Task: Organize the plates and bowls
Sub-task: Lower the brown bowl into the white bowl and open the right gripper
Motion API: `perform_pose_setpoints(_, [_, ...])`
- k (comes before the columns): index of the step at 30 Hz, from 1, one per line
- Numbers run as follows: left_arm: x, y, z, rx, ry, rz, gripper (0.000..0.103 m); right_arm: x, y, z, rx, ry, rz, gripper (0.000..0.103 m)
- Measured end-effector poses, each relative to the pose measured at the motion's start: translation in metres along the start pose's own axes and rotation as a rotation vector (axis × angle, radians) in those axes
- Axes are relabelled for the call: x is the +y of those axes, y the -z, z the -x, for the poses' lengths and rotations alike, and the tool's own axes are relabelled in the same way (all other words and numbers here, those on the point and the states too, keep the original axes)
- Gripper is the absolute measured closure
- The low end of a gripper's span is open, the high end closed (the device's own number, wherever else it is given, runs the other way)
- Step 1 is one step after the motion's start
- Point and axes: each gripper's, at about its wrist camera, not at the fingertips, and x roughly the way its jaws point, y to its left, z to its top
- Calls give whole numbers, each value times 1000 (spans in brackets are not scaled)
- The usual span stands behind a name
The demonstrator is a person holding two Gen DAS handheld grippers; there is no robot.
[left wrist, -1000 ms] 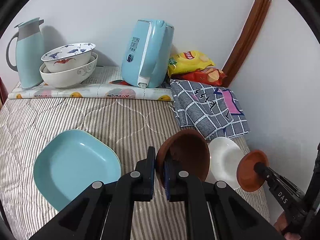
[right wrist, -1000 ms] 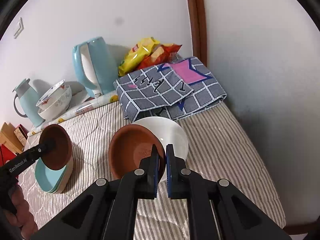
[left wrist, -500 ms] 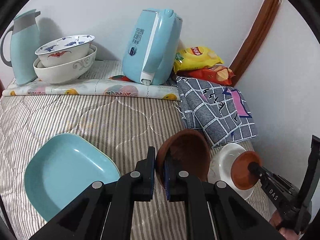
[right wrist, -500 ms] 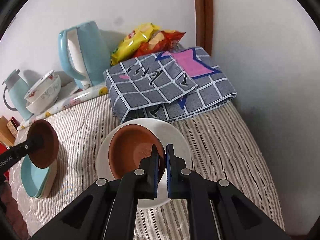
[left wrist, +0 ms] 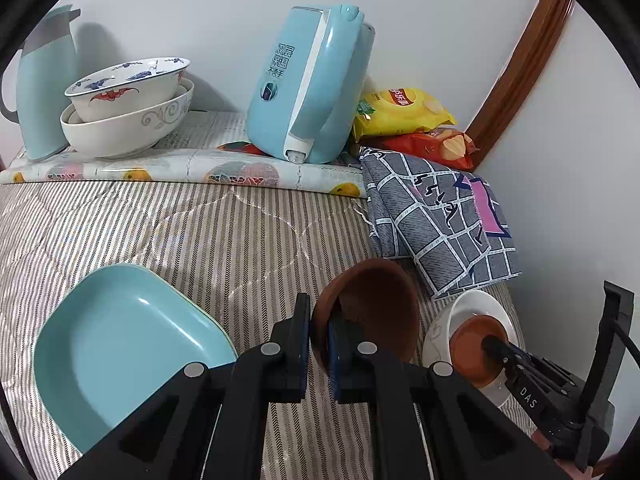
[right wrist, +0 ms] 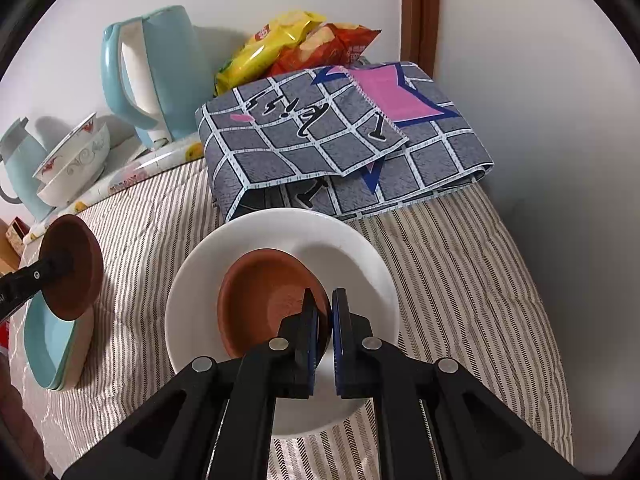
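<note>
My left gripper [left wrist: 319, 322] is shut on the rim of a brown bowl [left wrist: 376, 308] and holds it tilted above the striped bedcover, right of the stacked light-blue square plates [left wrist: 120, 344]. My right gripper [right wrist: 324, 312] is shut on the rim of a second brown bowl [right wrist: 268, 296], which sits inside the white plate [right wrist: 340, 248]. In the right wrist view the left gripper's brown bowl [right wrist: 74, 266] hangs over the blue plates [right wrist: 44, 344]. In the left wrist view the right gripper's bowl [left wrist: 474, 338] lies in the white plate [left wrist: 476, 304].
Two stacked patterned bowls [left wrist: 128, 108] stand at the back left beside a blue flask [left wrist: 44, 80]. A blue kettle [left wrist: 312, 84] stands at the back middle. Chip bags [left wrist: 404, 114] and a folded checked cloth [left wrist: 436, 220] lie at the back right by the wall.
My right gripper has lowered its brown bowl down into the white plate. My left gripper has moved a little forward with its brown bowl still held.
</note>
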Motion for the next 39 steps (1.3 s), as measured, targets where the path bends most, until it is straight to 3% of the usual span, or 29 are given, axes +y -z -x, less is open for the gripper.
perform_pose_setpoints(32, [-2,4,-14,33,8,2,95,9,-1,-19,73,42,58,95])
perform_pose_setpoints(39, [-4,7,-6,32,7,-3,95,8,-1,-14,55,31,44,83])
